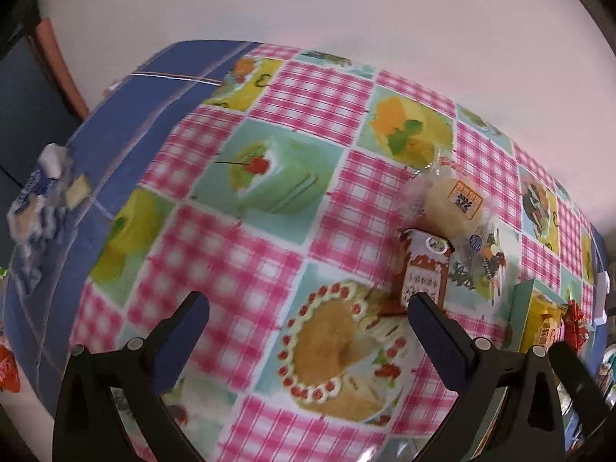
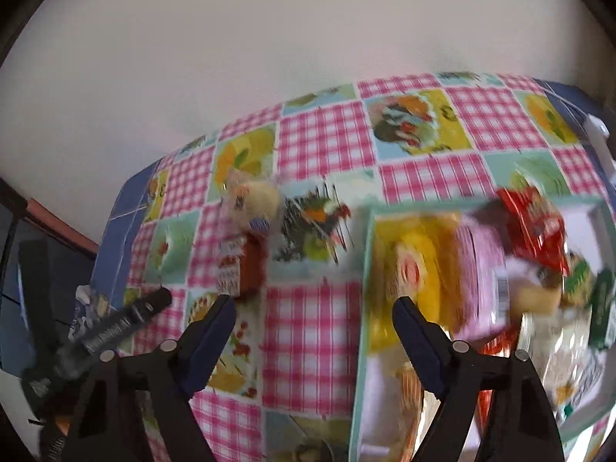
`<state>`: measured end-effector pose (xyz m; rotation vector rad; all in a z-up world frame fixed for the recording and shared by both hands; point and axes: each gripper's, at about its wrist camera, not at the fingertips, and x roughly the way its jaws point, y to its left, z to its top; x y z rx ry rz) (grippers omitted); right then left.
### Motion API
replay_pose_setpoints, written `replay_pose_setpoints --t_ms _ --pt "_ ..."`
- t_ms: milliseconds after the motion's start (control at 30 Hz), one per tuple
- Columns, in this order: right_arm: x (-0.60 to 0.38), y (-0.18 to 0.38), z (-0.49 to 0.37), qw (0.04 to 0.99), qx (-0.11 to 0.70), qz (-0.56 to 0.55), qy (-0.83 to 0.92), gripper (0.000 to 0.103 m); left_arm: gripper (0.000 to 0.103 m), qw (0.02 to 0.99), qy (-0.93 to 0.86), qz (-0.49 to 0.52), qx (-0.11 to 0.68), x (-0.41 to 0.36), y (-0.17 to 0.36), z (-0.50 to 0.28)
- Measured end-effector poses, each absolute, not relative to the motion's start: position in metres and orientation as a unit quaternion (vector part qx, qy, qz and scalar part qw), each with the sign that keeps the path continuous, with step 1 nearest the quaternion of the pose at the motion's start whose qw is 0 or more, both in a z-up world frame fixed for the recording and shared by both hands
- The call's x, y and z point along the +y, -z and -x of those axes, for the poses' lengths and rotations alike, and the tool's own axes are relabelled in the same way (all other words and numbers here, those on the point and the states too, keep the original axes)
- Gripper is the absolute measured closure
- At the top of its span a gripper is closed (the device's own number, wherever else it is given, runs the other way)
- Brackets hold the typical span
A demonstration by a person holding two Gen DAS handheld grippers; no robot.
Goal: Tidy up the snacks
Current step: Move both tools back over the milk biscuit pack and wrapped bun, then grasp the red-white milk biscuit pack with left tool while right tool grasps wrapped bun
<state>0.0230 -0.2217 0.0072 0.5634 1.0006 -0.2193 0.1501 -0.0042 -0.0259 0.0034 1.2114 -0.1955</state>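
A red-brown snack packet (image 1: 421,271) and a clear-wrapped yellow bun (image 1: 456,198) lie on the patterned tablecloth (image 1: 238,254). My left gripper (image 1: 308,308) is open and empty, its right finger just in front of the packet. The mint-edged snack box (image 2: 364,288) holds several packets, among them a yellow one (image 2: 415,269), a pink one (image 2: 481,269) and a red one (image 2: 535,219). My right gripper (image 2: 313,310) is open and empty, over the box's left wall. The packet (image 2: 244,265) and bun (image 2: 256,196) also show left in the right wrist view.
The snack box (image 1: 539,315) shows at the right edge of the left wrist view. A blue-and-white wrapped snack (image 1: 38,208) lies on the blue cloth border at the far left. The left gripper's body (image 2: 115,323) shows at lower left in the right wrist view. A pale wall stands behind the table.
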Motion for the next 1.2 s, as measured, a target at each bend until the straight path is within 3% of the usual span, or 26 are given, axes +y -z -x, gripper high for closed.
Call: replay_pose_setpoints --t_ms 300,400,533,700,967,1200 --pt "-0.237 0.001 -0.085 0.821 0.484 -0.295 0.063 0.032 0.003 0.808 0.144 0.003 0.572 -0.038 0.043 -0.165" --pt "-0.241 0.010 -0.102 0.814 0.488 -0.309 0.053 0.038 0.015 0.805 0.158 -0.008 0.572 -0.052 0.051 -0.165" --pt "-0.241 0.019 -0.120 0.810 0.490 -0.322 0.033 0.038 0.019 0.797 0.176 -0.021 0.577 -0.070 0.064 -0.166" --pt "-0.235 0.031 -0.141 0.805 0.501 -0.318 0.025 0.038 0.037 0.792 0.182 -0.021 0.583 -0.078 0.073 -0.171" --pt "-0.223 0.045 -0.166 0.800 0.514 -0.309 0.021 0.039 0.037 0.805 0.150 -0.014 0.574 -0.054 0.079 -0.196" --pt "-0.214 0.059 -0.180 0.797 0.523 -0.300 0.026 0.039 0.047 0.817 0.115 -0.009 0.566 -0.028 0.080 -0.214"
